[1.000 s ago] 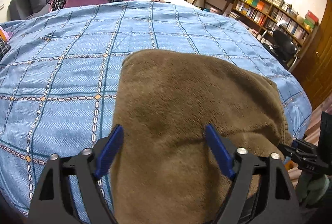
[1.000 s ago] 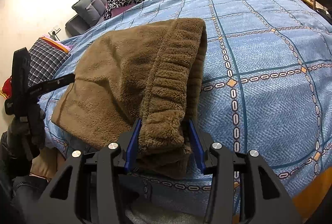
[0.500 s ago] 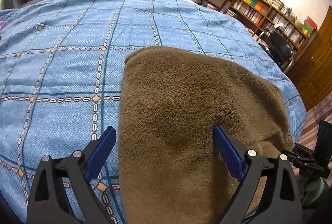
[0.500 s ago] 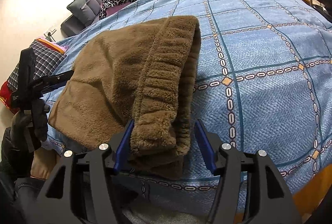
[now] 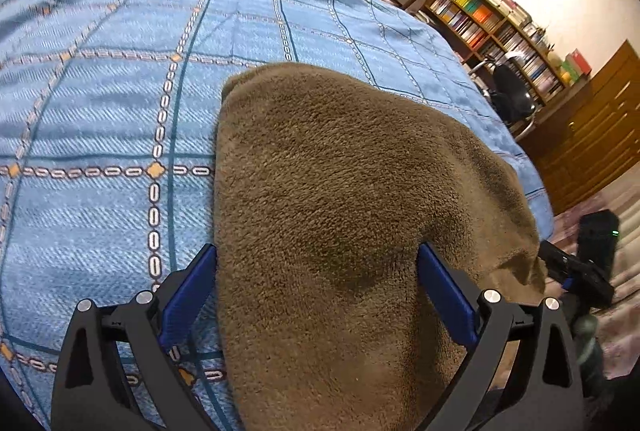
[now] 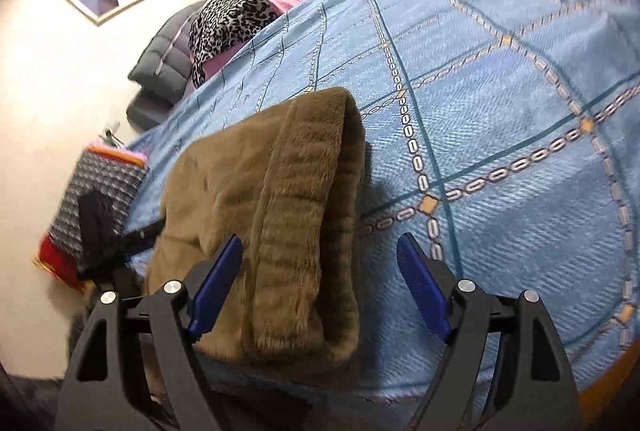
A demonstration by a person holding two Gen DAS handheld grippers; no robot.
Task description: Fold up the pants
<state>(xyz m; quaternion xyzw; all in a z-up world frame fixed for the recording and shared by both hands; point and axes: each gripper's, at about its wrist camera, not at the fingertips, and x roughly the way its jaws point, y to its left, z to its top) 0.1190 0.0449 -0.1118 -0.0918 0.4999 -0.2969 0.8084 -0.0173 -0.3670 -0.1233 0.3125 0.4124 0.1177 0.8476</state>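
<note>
Brown fleece pants (image 5: pixel 340 191) lie folded on the blue checked bedspread (image 5: pixel 100 111), near its front edge. My left gripper (image 5: pixel 318 287) straddles their near end; its jaws are opening wide, with the fabric between them and not pinched. In the right wrist view the pants (image 6: pixel 224 191) show their ribbed waistband (image 6: pixel 312 199) folded over on the right side. My right gripper (image 6: pixel 320 283) is opening around the waistband's near end; its right pad stands clear over the bedspread (image 6: pixel 500 91). Each gripper shows at the edge of the other's view.
A leopard-print cloth (image 6: pixel 232 15) on pink and grey pillows lies at the head of the bed. Bookshelves (image 5: pixel 492 19), an office chair (image 5: pixel 512 99) and wooden cabinets (image 5: pixel 600 131) stand beyond the bed. A checked cloth (image 6: pixel 100 187) lies at the bed's left side.
The right gripper's jaws, earlier pressed on the waistband, have spread off it, and its view has rolled. The left gripper's jaws widened and moved in lower over the pants.
</note>
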